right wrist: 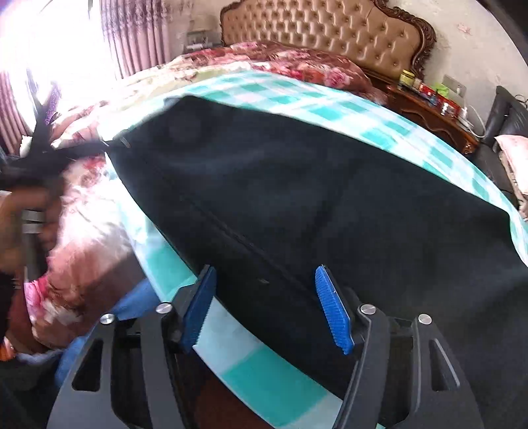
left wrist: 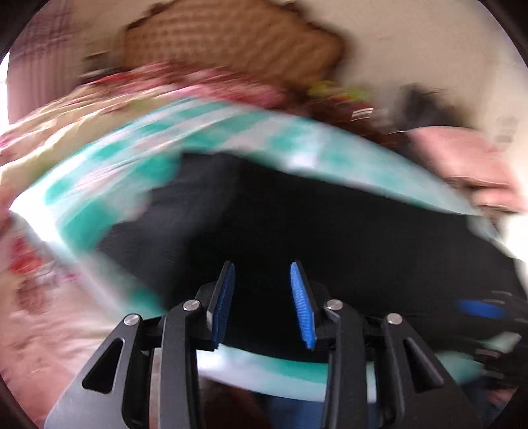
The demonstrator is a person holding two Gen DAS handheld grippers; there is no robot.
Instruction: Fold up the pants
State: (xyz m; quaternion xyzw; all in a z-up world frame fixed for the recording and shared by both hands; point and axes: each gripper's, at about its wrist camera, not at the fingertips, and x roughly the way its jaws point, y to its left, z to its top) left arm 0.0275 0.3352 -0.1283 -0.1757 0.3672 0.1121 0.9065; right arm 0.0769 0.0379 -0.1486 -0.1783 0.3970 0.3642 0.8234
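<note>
Pants (right wrist: 297, 184), dark and spread flat, lie on the teal-checked sheet (right wrist: 330, 105) that covers my bed, reaching from the near edge toward the floral quilt (right wrist: 297, 62) below the tufted headboard (right wrist: 330, 29). My right tongs (right wrist: 265, 310) hang spread over the near edge of the pants, blue pads (right wrist: 333, 313) apart, pinching nothing. My left tongs (left wrist: 264, 303) are spread too, nothing between them, dark cloth just ahead (that view is badly smeared). From the right wrist, my left tongs are only a dark blur at the far left, beside the pants' corner
</note>
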